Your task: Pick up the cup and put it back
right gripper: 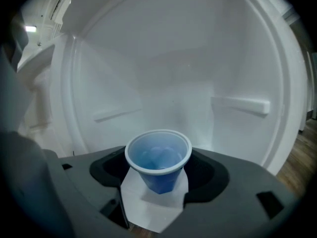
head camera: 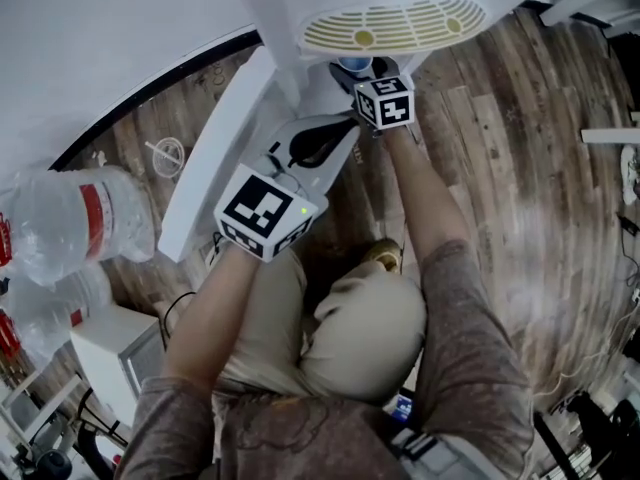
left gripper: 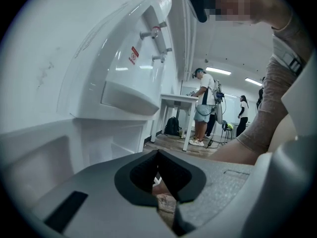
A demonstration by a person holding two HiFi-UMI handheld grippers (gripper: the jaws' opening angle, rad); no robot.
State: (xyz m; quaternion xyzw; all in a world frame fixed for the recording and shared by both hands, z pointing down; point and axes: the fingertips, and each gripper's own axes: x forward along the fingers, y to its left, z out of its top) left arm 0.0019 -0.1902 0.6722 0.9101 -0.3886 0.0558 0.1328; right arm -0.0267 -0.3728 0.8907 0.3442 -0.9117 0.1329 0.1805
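1 small blue cup [right gripper: 158,168] with a pale rim; upright, mouth open upward; standing on the white ledge [right gripper: 148,213] inside the white recess [right gripper: 173,73].

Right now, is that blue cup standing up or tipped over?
Upright: the cup stands on its base, round rim facing up.

Cool, even indoor light fills all three views, with few hard shadows. Ceiling lights [left gripper: 218,71] glare at right in the left gripper view. Both gripper views curve into black fisheye corners, foreground soft. Floor [head camera: 530,198] sheen smears the head view's right edge.
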